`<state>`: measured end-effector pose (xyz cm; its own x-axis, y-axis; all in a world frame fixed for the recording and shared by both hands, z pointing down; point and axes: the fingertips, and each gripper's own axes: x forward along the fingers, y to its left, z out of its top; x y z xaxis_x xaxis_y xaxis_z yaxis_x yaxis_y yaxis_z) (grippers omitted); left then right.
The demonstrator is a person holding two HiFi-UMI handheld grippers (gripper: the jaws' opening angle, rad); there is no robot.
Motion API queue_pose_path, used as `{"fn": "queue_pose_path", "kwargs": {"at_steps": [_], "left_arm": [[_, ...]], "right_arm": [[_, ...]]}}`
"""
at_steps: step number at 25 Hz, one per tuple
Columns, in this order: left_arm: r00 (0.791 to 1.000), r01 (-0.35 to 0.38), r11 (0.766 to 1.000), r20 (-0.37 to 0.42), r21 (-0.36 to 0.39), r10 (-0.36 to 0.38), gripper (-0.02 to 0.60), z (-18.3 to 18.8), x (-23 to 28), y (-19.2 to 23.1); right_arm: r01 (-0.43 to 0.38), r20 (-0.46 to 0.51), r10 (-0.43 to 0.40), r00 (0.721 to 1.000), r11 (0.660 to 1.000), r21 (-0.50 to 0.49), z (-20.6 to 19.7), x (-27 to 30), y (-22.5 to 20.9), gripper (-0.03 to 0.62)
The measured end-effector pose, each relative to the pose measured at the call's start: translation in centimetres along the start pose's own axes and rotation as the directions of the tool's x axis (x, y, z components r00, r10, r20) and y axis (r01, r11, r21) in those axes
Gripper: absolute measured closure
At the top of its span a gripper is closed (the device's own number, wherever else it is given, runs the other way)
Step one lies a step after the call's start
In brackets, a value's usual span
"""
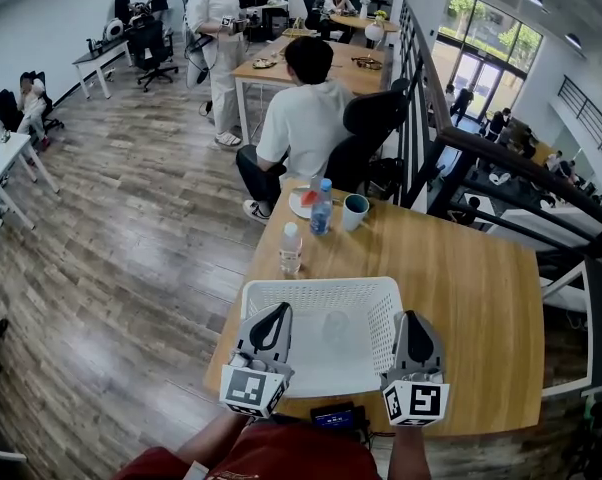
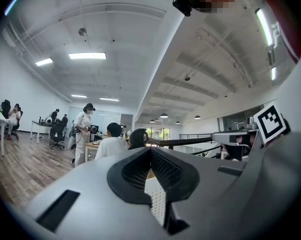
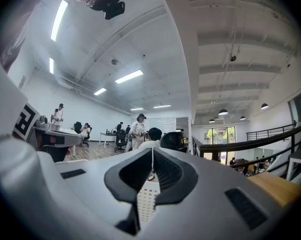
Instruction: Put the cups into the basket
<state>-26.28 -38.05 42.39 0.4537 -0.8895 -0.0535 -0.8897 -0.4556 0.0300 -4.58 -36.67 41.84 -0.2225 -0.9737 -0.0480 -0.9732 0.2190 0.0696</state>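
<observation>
A white perforated basket [image 1: 321, 293] stands on the wooden table [image 1: 461, 298] right in front of me. Inside it, near the middle, what looks like a clear plastic cup [image 1: 334, 326] stands upright. A teal cup [image 1: 355, 211] sits at the table's far edge. My left gripper [image 1: 278, 311] hangs at the basket's left rim, its jaws together with nothing between them. At the right rim, my right gripper [image 1: 409, 318] is shut and empty too. Each gripper view shows its closed jaws with a strip of the basket [image 2: 158, 199] [image 3: 146, 200] below.
Two water bottles [image 1: 291, 248] [image 1: 322, 206] and a plate [image 1: 301, 204] stand beyond the basket. A seated person [image 1: 306, 118] in an office chair is just past the table's far edge. A black railing [image 1: 501, 158] runs along the right. A dark device [image 1: 333, 417] lies at the near edge.
</observation>
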Motion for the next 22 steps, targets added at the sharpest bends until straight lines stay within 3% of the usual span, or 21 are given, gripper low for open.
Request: {"fn": "queue_pose_path", "kwargs": {"at_steps": [9,14,22], "left_arm": [[1.0,-0.009,1.0,0.002,-0.015,0.009,0.574,-0.1,0.2,0.4],[1.0,-0.019,0.995,0.005,-0.102,0.02,0.574,0.1,0.5,1.0],[0.999,-0.033,0.998,0.008,-0.057,0.033,0.574,0.0,0.7,1.3]], "right_arm": [[0.009,-0.001,-0.009,1.0,1.0,-0.001,-0.1,-0.1,-0.3,0.582],[0.011,-0.002,-0.011,1.0,1.0,-0.004,0.0,0.0,-0.4,0.582],[0.004,0.004,-0.004,1.0,1.0,-0.009,-0.3,0.0,-0.3,0.582]]}}
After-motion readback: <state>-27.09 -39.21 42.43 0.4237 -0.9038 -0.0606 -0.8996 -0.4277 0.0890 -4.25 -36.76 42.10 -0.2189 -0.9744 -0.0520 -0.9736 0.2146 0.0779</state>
